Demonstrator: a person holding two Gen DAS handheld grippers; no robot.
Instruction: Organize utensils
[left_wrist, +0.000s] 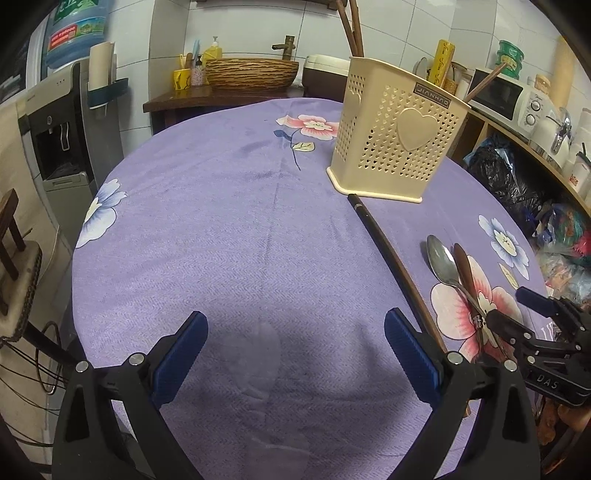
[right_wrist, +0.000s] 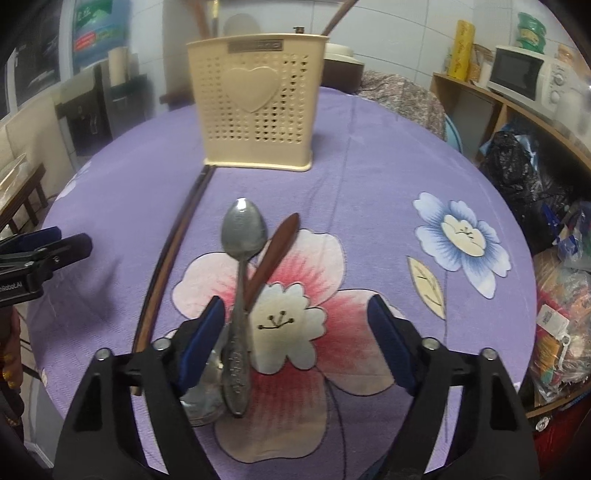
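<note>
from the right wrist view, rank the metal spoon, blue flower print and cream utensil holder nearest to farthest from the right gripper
1. metal spoon: handle between the right gripper's jaws, by the left one.
2. blue flower print: on the cloth, ahead right.
3. cream utensil holder: upright, far side, ahead left.

Lighting: dim, even indoor light, bluish cast. Shadows: soft, under each gripper on the purple cloth (left_wrist: 221, 229). Distortion: strong fisheye bending, black vignette corners. Blur: right wrist view softer, background unfocused.

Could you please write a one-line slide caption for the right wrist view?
Right claw open around a metal spoon's handle on the purple floral tablecloth, cream utensil holder beyond.
</note>
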